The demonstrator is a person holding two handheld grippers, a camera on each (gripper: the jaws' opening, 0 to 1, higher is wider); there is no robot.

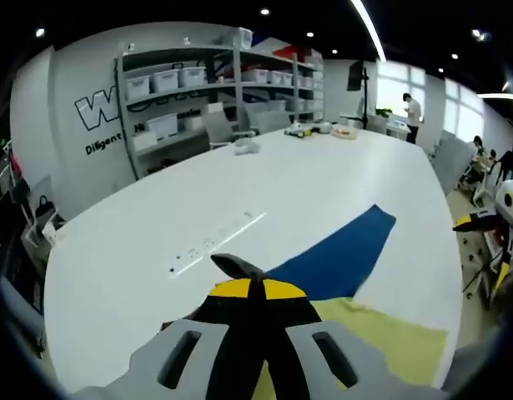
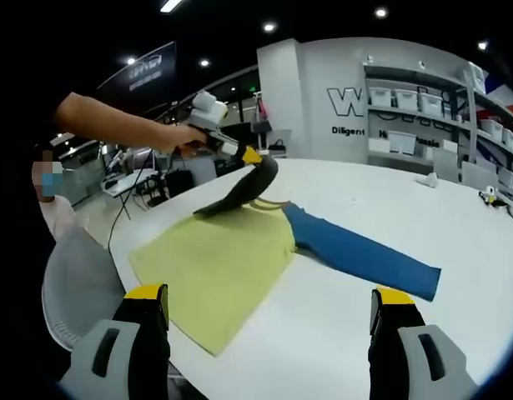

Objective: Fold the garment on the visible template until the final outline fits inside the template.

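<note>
Shining down evenly from round recessed ceiling spots (image 1: 264,12) and a long white strip light (image 1: 369,29), with daylight adding in through tall bright windows (image 1: 389,83). Glaring softly off the glossy white tabletop (image 1: 239,192), washing out its far end. Casting only faint, diffuse shadows beneath the yellow cloth panel (image 2: 210,271) and the blue fabric sleeve (image 2: 364,254). Bending grey metal shelving (image 1: 223,92) into curves toward the edges. Blurring slightly throughout, most at the periphery; smearing the raised black gripper (image 2: 239,193).

Yellow-blue garment (image 2: 239,267) on white table (image 2: 456,225)
</note>
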